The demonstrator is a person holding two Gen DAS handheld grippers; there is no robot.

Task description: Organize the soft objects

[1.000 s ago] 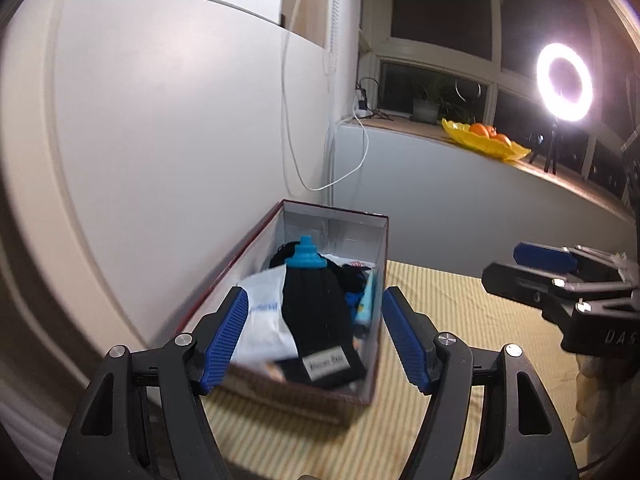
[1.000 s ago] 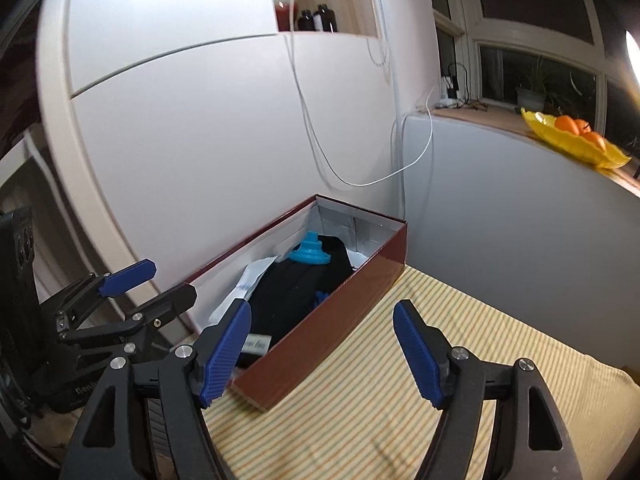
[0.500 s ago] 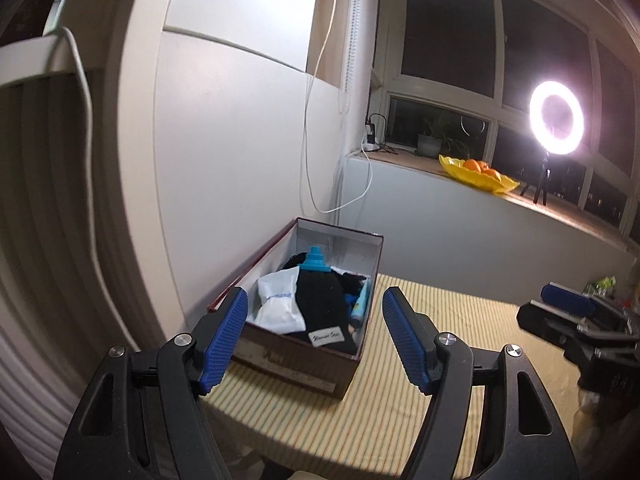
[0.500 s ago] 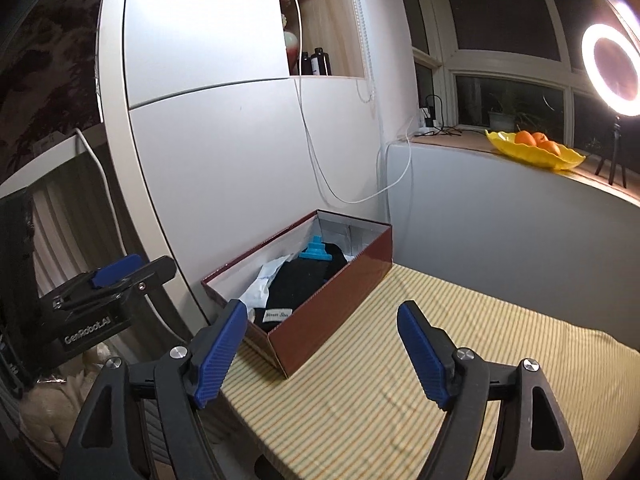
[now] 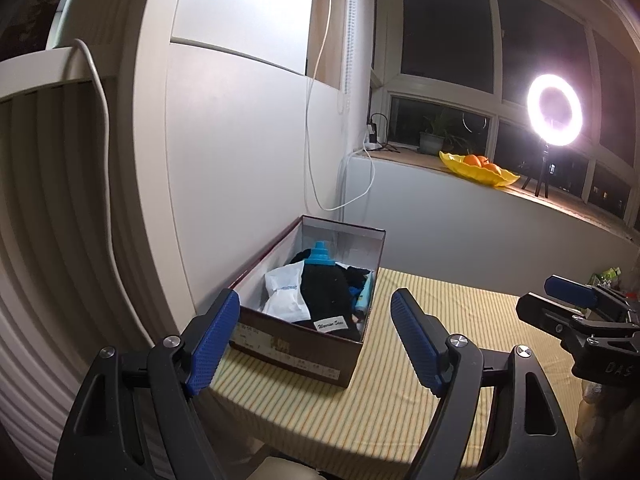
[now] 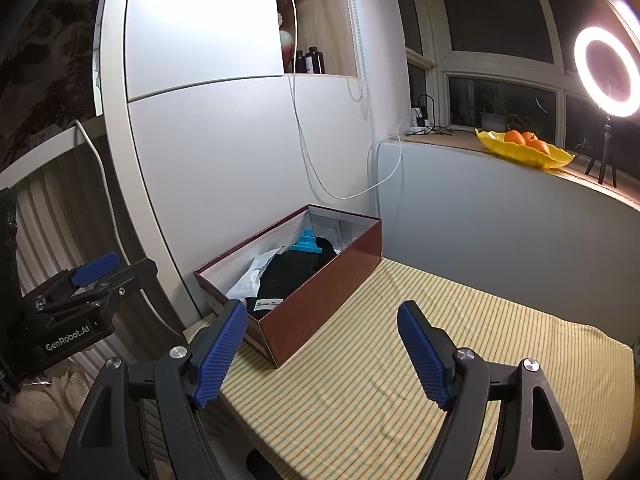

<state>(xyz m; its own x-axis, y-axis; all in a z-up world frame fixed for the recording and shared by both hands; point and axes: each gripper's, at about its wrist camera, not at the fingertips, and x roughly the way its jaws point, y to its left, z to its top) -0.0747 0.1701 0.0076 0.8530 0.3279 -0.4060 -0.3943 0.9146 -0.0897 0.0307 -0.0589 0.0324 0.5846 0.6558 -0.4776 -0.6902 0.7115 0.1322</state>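
Note:
A dark red cardboard box [image 5: 296, 354] [image 6: 320, 300] stands at the table's far left corner against the wall. Inside lie a black cloth with a white label [image 5: 324, 300] [image 6: 296, 276], a white packet [image 5: 285, 294] [image 6: 250, 280], a light blue stepped piece [image 5: 319, 254] [image 6: 306, 241] and some blue items [image 5: 362, 300]. My left gripper [image 5: 314, 338] is open and empty, held back from the box's near end. My right gripper [image 6: 322, 350] is open and empty, to the right of the box over the tablecloth. Each gripper shows in the other's view [image 5: 576, 320] [image 6: 84, 284].
The table has a yellow striped cloth [image 6: 440, 360] [image 5: 400, 368], with its near edge just ahead of the grippers. A white wall panel [image 5: 240, 160] stands left of the box. A windowsill holds a yellow fruit bowl [image 6: 524, 148] and a ring light [image 6: 608, 72]. A white cable [image 5: 316, 160] hangs down.
Both grippers have pulled back and up from the box, which now looks smaller and farther off. The table's near edge has come into view. Both stay open and empty.

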